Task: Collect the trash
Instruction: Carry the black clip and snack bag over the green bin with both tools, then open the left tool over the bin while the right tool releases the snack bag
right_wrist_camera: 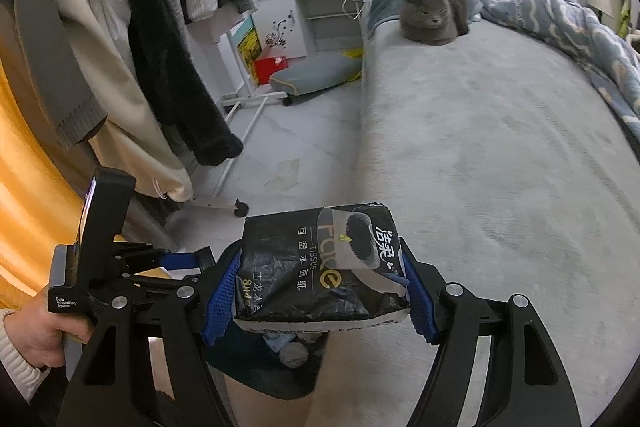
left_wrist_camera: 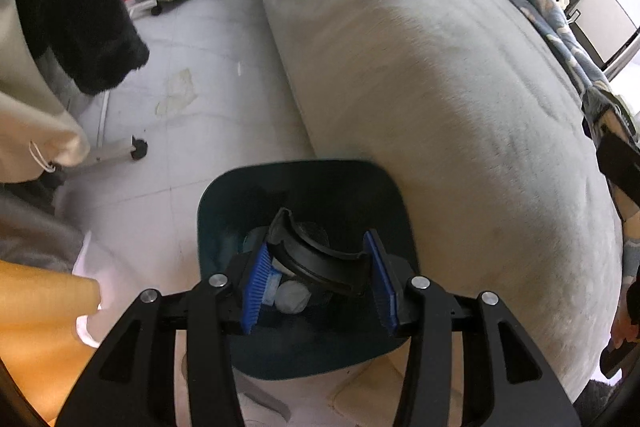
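In the left wrist view the left hand-held gripper (left_wrist_camera: 318, 277) sits low in the centre of the frame, its blue pads (left_wrist_camera: 256, 287) clamped on a curved black plastic piece (left_wrist_camera: 320, 255) that spans the gap between them. Directly beneath it stands a dark teal trash bin (left_wrist_camera: 224, 211), square with rounded corners, on the pale tiled floor (left_wrist_camera: 192, 39) and right against the side of the bed (left_wrist_camera: 440, 87). Inside the bin, under the black piece, lie a crumpled white wad of tissue (left_wrist_camera: 294, 297) and some pale blue scraps (left_wrist_camera: 272, 285). A black garment (left_wrist_camera: 80, 7) hangs at the upper left.

In the right wrist view the right hand-held gripper (right_wrist_camera: 320, 291) is at the lower centre, its blue pads (right_wrist_camera: 218, 297) closed on the two ends of a black tissue pack (right_wrist_camera: 316, 267) with a torn opening flap on top — the pack is held flat and lifted above the bin (right_wrist_camera: 256, 367), whose rim shows just below it with the white wad (right_wrist_camera: 294, 355) inside. At the lower left the other hand-held device appears, gripped by a bare hand (right_wrist_camera: 36, 339) in a cream sleeve. A grey cat (right_wrist_camera: 434, 13) lies on the bed (right_wrist_camera: 500, 147) in the upper middle, beside a blue patterned blanket (right_wrist_camera: 560, 15). Clothes (right_wrist_camera: 132, 7) hang on a rack along the left.
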A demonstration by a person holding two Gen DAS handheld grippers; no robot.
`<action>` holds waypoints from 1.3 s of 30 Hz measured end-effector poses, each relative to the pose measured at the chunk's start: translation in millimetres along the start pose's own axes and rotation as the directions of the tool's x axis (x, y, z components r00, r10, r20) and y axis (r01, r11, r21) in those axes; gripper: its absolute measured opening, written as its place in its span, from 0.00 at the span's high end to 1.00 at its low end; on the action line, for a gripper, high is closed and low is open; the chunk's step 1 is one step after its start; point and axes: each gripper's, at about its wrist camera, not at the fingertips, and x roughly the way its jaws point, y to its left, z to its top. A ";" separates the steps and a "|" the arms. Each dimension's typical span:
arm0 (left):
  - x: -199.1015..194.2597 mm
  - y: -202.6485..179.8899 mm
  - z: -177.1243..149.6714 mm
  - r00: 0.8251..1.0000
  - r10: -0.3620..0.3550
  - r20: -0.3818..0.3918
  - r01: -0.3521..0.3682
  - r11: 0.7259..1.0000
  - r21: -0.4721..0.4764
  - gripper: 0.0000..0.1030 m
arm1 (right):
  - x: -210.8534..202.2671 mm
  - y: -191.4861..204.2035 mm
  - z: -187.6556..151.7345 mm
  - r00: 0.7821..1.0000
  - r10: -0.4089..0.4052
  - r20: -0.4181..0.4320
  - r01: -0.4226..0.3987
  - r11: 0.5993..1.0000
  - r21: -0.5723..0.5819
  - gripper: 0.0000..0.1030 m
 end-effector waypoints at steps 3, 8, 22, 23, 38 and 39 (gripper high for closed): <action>2.7 7.4 -1.9 1.000 -0.007 -0.022 0.007 1.000 -0.006 0.51 | 11.7 11.1 0.8 1.000 0.010 -0.015 -0.010 1.000 -0.012 0.30; 5.9 19.6 -9.0 0.998 -0.022 -0.056 0.022 1.000 -0.008 0.43 | 29.9 26.7 -1.6 0.998 0.017 -0.053 -0.019 0.999 -0.039 0.30; -17.1 56.6 -10.0 1.000 -0.017 0.020 0.018 0.998 -0.053 0.24 | 80.8 56.6 -19.8 0.982 0.027 -0.187 -0.044 0.995 -0.088 0.30; -20.8 57.2 -9.5 0.999 -0.009 0.033 0.010 0.999 -0.050 0.24 | 83.9 58.9 -21.2 0.980 0.027 -0.195 -0.046 0.995 -0.092 0.30; -75.4 61.0 1.8 0.959 0.000 0.283 0.012 0.999 -0.040 0.21 | 120.2 74.3 -51.7 0.941 0.004 -0.338 -0.052 0.990 -0.135 0.25; -78.5 59.4 2.5 0.954 0.002 0.300 0.009 0.999 -0.033 0.19 | 120.7 75.1 -52.9 0.939 -0.004 -0.344 -0.048 0.989 -0.142 0.21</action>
